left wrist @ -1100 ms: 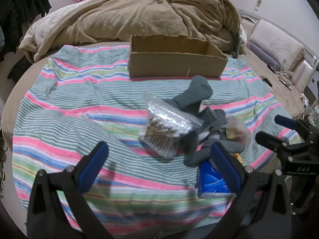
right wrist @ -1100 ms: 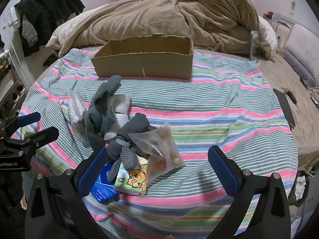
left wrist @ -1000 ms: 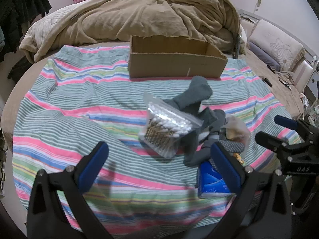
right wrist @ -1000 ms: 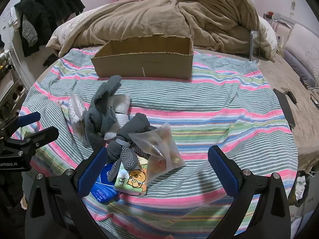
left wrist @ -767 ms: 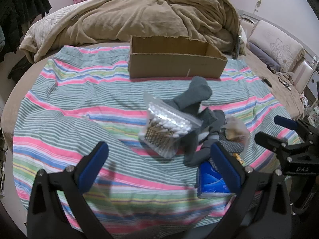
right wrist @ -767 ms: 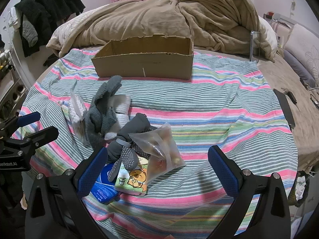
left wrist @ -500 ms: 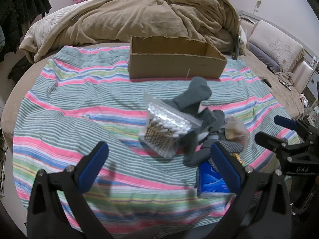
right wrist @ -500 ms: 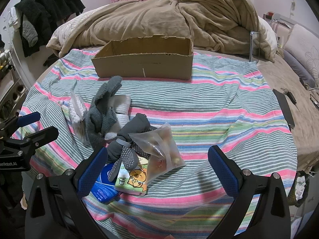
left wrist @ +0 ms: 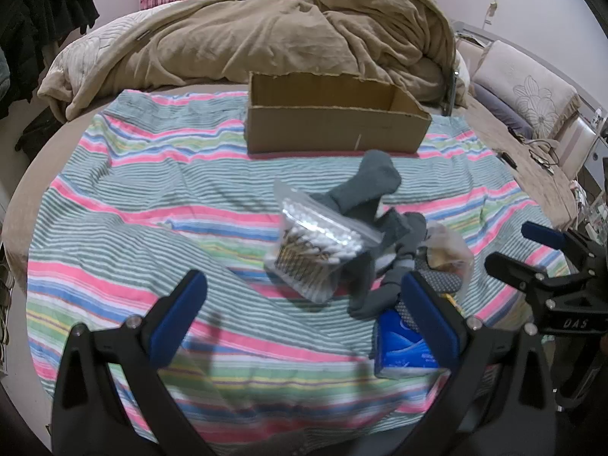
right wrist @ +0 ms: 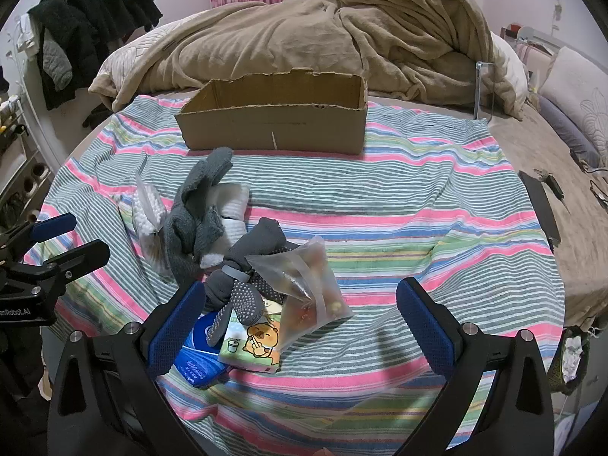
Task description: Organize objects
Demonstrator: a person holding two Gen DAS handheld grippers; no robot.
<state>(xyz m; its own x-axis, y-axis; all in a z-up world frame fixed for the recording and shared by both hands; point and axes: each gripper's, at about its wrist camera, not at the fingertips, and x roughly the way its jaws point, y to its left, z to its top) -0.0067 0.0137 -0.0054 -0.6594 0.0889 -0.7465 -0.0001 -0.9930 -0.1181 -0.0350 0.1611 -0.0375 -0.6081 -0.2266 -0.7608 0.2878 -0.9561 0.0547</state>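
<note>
A pile of objects lies on the striped cloth (left wrist: 152,205): a clear bag of cotton swabs (left wrist: 315,250), grey socks (left wrist: 364,186), a blue tissue pack (left wrist: 402,353) and a clear snack bag (left wrist: 448,250). In the right wrist view I see the swab bag (right wrist: 146,209), grey socks (right wrist: 197,209), the snack bag (right wrist: 311,285), a cartoon tissue pack (right wrist: 254,345) and the blue pack (right wrist: 201,357). An open cardboard box (left wrist: 330,121) stands behind the pile; it also shows in the right wrist view (right wrist: 273,114). My left gripper (left wrist: 304,311) is open and empty. My right gripper (right wrist: 300,326) is open and empty, just before the pile.
A rumpled tan blanket (left wrist: 266,30) covers the bed behind the box. Dark clothes (right wrist: 83,19) hang at the left. A dark flat object (right wrist: 539,209) lies on the bed at the right. Pillows (left wrist: 528,91) sit at the far right.
</note>
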